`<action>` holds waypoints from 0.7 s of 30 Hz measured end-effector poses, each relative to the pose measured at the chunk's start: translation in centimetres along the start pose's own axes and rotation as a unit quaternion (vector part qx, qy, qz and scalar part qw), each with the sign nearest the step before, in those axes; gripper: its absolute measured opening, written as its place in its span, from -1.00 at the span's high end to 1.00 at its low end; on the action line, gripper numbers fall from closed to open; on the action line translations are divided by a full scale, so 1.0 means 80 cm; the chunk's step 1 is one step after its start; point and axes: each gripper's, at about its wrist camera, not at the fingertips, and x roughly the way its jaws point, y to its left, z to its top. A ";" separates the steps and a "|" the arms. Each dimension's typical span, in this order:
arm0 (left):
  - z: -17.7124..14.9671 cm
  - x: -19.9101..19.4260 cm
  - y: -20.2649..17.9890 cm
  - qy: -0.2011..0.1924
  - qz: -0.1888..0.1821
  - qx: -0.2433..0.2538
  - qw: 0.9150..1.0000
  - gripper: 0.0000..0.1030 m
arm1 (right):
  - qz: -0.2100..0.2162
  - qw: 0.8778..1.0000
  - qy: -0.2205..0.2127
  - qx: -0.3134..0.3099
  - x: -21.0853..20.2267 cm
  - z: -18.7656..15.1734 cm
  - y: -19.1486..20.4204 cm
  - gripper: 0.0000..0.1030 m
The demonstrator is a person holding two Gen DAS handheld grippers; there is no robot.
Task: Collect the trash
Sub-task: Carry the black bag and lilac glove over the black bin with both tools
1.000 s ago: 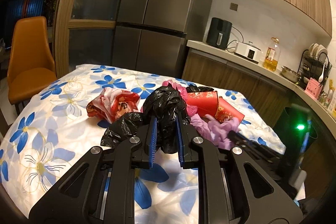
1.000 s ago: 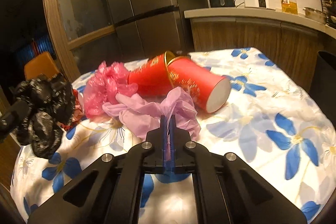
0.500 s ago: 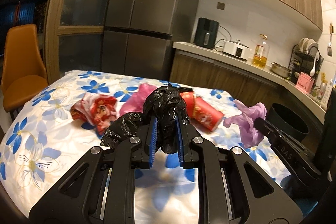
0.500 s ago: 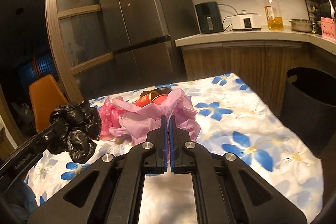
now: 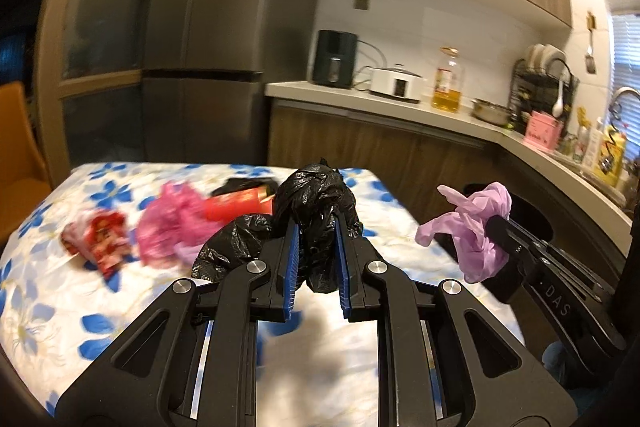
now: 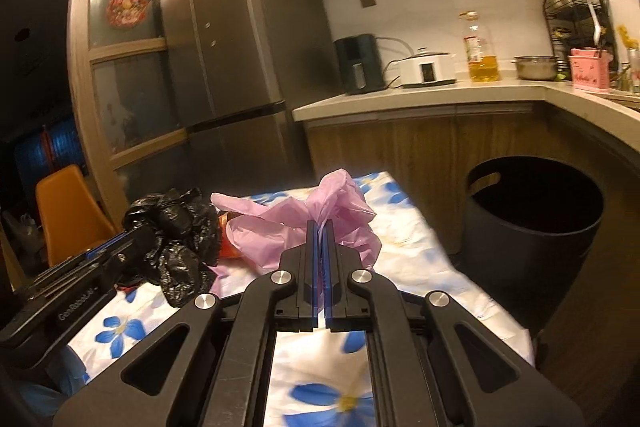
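Note:
My left gripper is shut on a crumpled black plastic bag and holds it above the flowered table. The black bag also shows in the right wrist view. My right gripper is shut on a pale purple plastic bag, lifted near the table's right edge; this bag also shows in the left wrist view. A dark round trash bin stands on the floor right of the table. A pink bag, a red cup and a red wrapper lie on the table.
A kitchen counter with an air fryer, a cooker and an oil bottle runs behind the bin. A grey fridge stands behind the table. An orange chair is at the far left.
Both grippers have lifted their bags off the table and swung right toward the bin. The purple bag has come away from the red cups.

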 end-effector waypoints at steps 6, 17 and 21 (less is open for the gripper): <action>0.019 0.029 -0.062 -0.006 -0.041 0.025 0.999 0.70 | -0.035 0.999 -0.022 0.008 -0.015 0.015 -0.042 0.95; 0.045 0.077 -0.177 -0.020 -0.121 0.057 0.991 0.70 | -0.114 0.991 -0.056 0.030 -0.027 0.049 -0.134 0.95; 0.050 0.095 -0.213 -0.023 -0.140 0.067 0.988 0.70 | -0.138 0.988 -0.066 0.038 -0.030 0.058 -0.164 0.95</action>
